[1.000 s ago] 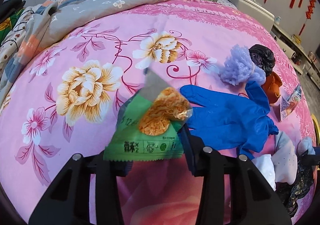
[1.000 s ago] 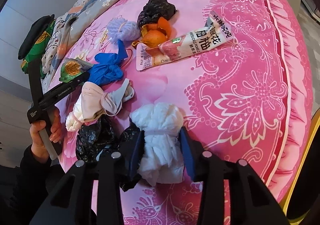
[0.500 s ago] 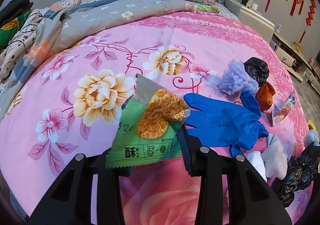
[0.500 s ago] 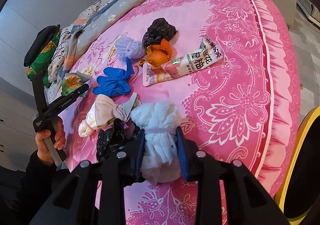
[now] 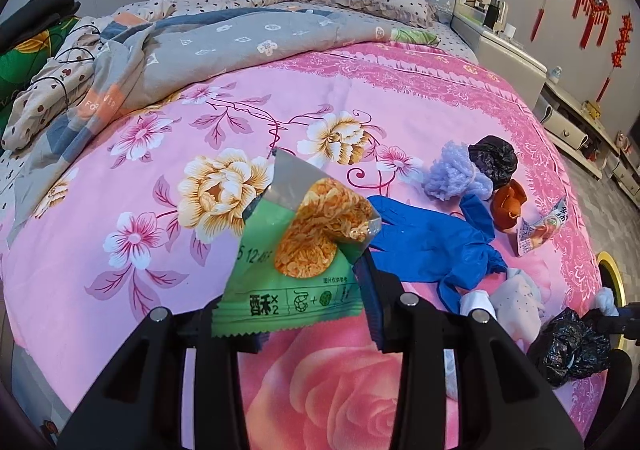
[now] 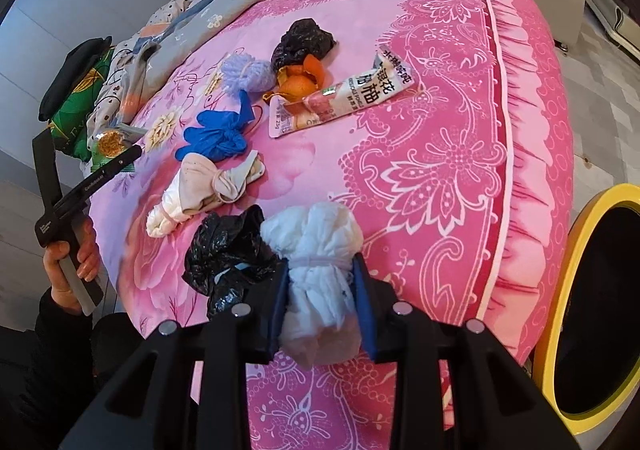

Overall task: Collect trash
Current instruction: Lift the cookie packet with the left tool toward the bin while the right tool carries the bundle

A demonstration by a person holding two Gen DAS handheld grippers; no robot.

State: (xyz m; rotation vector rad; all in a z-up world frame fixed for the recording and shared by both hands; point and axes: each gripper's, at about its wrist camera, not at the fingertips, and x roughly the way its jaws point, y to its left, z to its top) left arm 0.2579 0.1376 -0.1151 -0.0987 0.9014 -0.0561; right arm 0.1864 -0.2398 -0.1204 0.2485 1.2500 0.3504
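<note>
The left gripper (image 5: 308, 302) pinches a glossy green snack wrapper (image 5: 288, 262) above the pink floral bed (image 5: 160, 250); the right gripper (image 6: 320, 306) clamps a crumpled white tied bag (image 6: 316, 250); only the right view shows the yellow-rimmed bin (image 6: 560, 290).

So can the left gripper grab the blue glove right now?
Probably not yet. The left gripper is already shut on a green snack packet, so its jaws are full. The blue glove lies uncovered on the bed, nothing on top.
</note>
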